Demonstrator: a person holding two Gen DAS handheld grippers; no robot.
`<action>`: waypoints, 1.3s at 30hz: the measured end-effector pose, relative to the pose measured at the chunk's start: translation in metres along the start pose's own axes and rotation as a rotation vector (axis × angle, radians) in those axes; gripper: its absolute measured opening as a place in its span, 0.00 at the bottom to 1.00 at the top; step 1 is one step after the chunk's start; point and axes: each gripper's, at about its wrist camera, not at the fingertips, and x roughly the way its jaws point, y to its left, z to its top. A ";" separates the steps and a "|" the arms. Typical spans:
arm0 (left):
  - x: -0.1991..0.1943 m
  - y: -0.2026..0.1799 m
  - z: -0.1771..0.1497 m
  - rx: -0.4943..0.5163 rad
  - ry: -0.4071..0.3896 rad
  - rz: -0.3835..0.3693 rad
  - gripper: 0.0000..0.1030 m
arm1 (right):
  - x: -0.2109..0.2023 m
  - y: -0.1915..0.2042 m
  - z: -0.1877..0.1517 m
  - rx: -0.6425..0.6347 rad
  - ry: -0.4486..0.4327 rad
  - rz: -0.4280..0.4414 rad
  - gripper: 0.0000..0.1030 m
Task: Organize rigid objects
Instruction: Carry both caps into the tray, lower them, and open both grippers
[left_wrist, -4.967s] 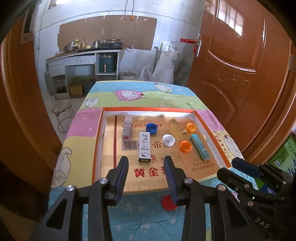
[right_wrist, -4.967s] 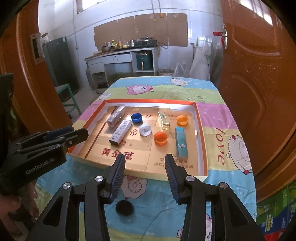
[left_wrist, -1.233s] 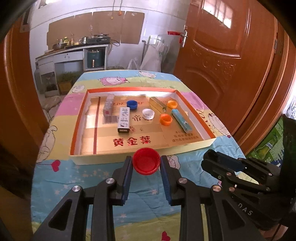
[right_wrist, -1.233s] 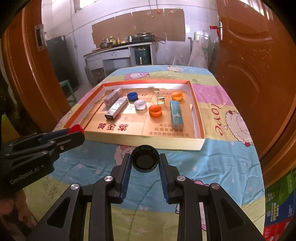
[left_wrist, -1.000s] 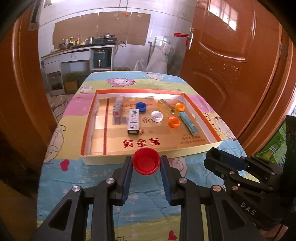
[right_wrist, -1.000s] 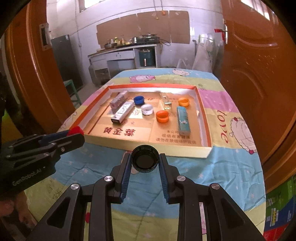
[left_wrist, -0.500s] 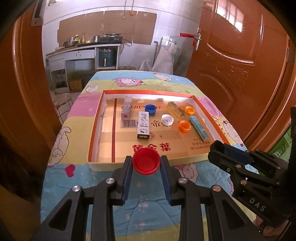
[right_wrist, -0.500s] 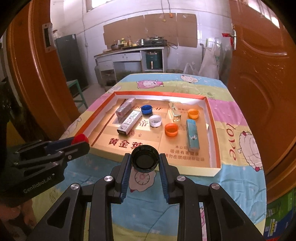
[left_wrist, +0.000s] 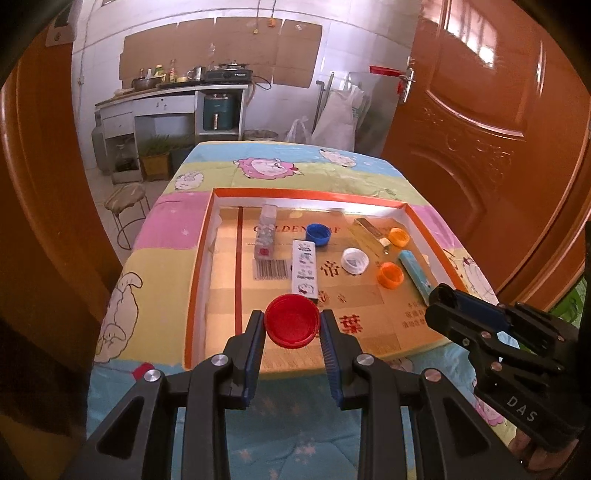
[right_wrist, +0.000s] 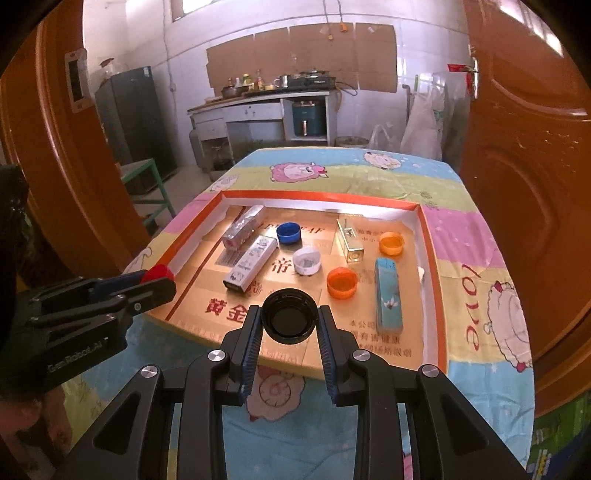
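Observation:
My left gripper (left_wrist: 291, 326) is shut on a red bottle cap (left_wrist: 292, 320) and holds it above the near part of the orange-rimmed cardboard tray (left_wrist: 199, 258). My right gripper (right_wrist: 290, 322) is shut on a black bottle cap (right_wrist: 290, 320) above the tray's (right_wrist: 430, 236) near edge. In the tray lie blue (left_wrist: 317, 234), white (left_wrist: 355, 260) and two orange caps (left_wrist: 390, 275), a white box (left_wrist: 304, 267), a silver box (left_wrist: 266, 236), a gold box (left_wrist: 369, 232) and a teal box (left_wrist: 415, 271). The left gripper with its red cap also shows in the right wrist view (right_wrist: 159, 275).
The tray sits on a table with a cartoon-print cloth (left_wrist: 258, 171). An orange door (left_wrist: 498, 129) stands close on the right. A stool (left_wrist: 127, 195) stands left of the table. A kitchen counter (left_wrist: 170, 96) is at the back wall.
Five seconds ago both grippers were open, with the caps on the cloth. Since then each closed on its cap and lifted it. Both have since moved forward over the tray's near edge.

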 end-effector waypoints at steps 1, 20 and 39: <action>0.002 0.002 0.002 -0.003 0.002 0.002 0.30 | 0.003 0.000 0.002 -0.002 0.003 0.002 0.29; 0.041 0.022 0.021 -0.032 0.032 0.041 0.30 | 0.048 0.005 0.020 -0.017 0.041 0.051 0.29; 0.076 0.031 0.028 -0.042 0.071 0.051 0.30 | 0.078 0.003 0.024 -0.012 0.080 0.062 0.29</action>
